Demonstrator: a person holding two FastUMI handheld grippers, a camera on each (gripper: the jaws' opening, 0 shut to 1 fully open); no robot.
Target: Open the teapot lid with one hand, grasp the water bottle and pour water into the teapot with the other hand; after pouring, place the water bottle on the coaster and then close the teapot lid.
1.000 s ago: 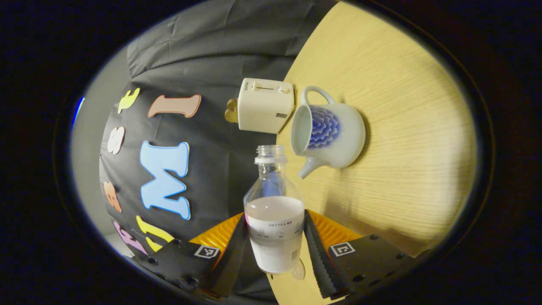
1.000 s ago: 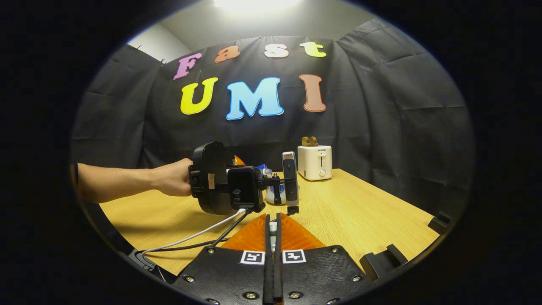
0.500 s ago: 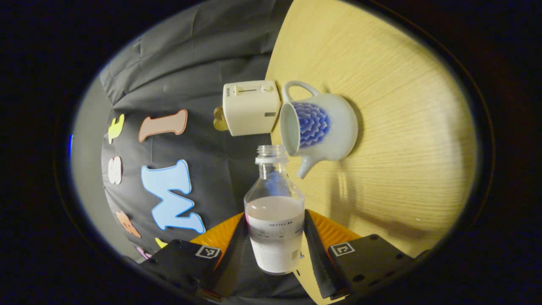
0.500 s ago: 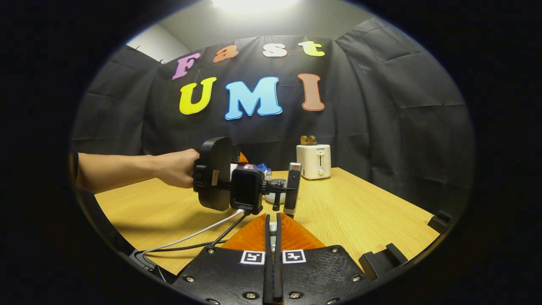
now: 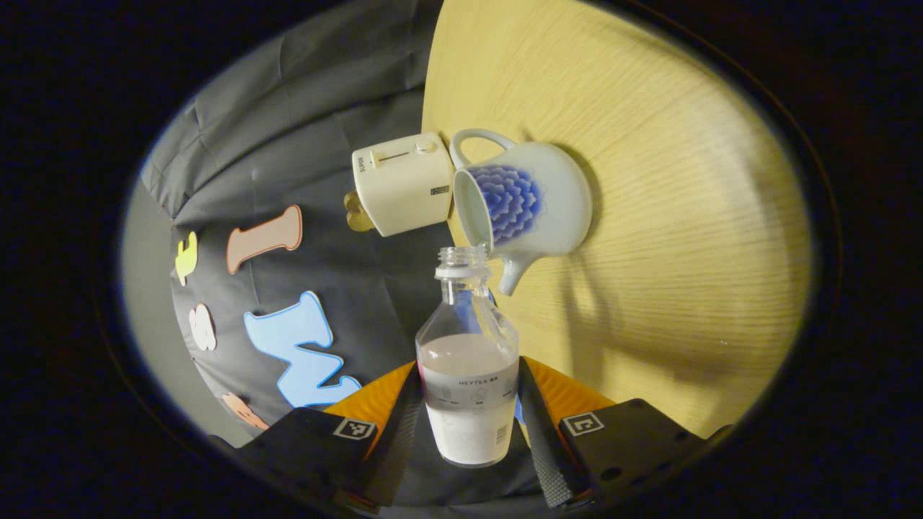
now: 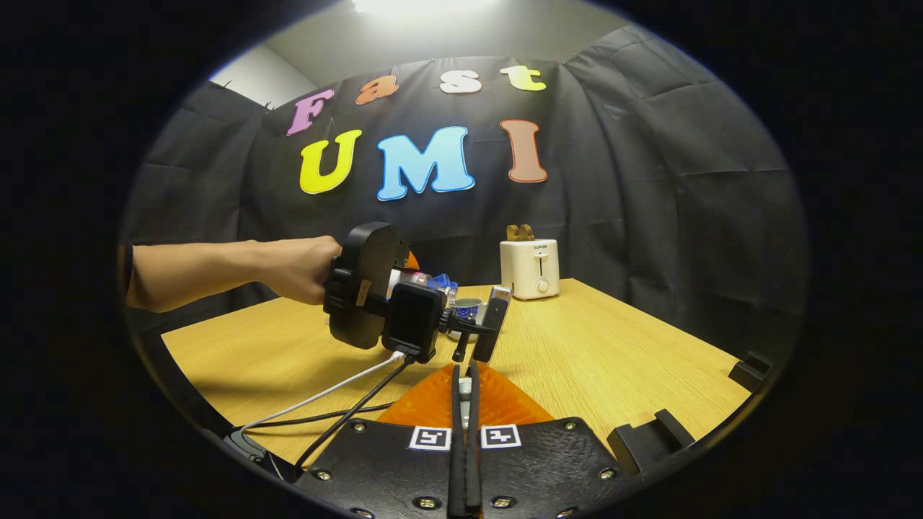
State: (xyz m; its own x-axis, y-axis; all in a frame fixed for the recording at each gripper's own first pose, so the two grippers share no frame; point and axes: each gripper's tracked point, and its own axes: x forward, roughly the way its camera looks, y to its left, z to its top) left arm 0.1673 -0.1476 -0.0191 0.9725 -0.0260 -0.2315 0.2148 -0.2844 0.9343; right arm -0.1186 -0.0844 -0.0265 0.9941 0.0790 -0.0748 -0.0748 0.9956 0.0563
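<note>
Ceramic teapot (image 5: 537, 202) standing open on the table (image 5: 685, 216); bottle tipping toward it.

The left gripper (image 5: 467, 422) is clamping the uncapped bottle (image 5: 469, 360), bringing its mouth beside the pot's opening, presumably to pour. The right gripper (image 6: 465, 432) is holding back, its fingers pressed on something small between them, which I cannot identify. A toaster (image 5: 402, 182) is sitting behind.

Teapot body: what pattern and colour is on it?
A blue scalloped, petal-like motif on the pale teapot, clearest in the left gripper view.
</note>
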